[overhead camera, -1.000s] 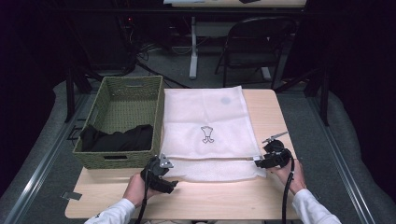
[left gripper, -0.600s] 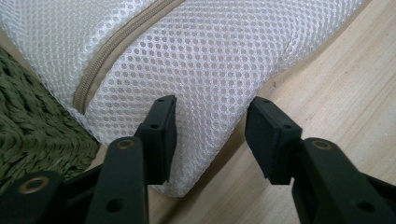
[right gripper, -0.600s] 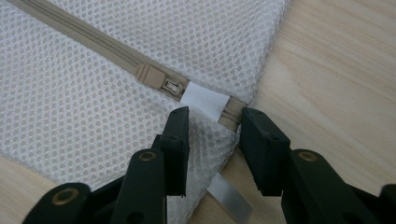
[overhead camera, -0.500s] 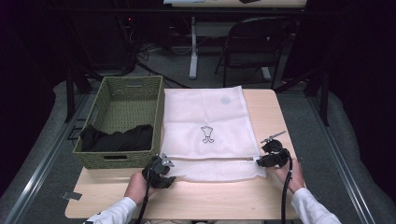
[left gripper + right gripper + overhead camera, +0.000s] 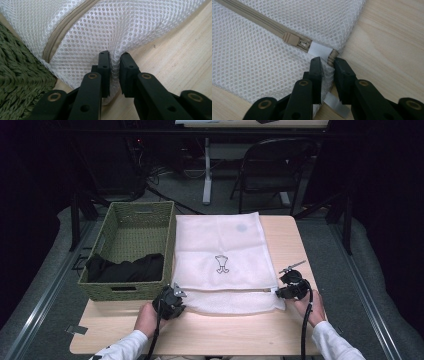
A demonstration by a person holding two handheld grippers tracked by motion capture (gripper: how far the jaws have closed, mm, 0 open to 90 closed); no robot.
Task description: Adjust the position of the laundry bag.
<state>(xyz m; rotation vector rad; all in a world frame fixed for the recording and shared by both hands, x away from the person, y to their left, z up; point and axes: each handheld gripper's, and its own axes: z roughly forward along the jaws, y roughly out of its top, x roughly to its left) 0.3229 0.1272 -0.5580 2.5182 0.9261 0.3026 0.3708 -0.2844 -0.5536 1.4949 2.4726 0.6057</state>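
Both grippers have just been closing, and each now has mesh pinched between its fingers, so the near edge of the white mesh laundry bag looks secured at both corners; my reading is that the bag is about to be lifted or pulled open from this edge. Nearest the person, the left gripper holds the bag's near left corner: in its own view the fingers stand almost together with a fold of mesh squeezed between them, just beside the tan zipper. The right gripper bites the near right corner, its fingers clamped on mesh right at the zipper's end, next to the slider and a white tab. The bag lies flat on the counter, touching the green woven basket on its left, which holds a dark garment.
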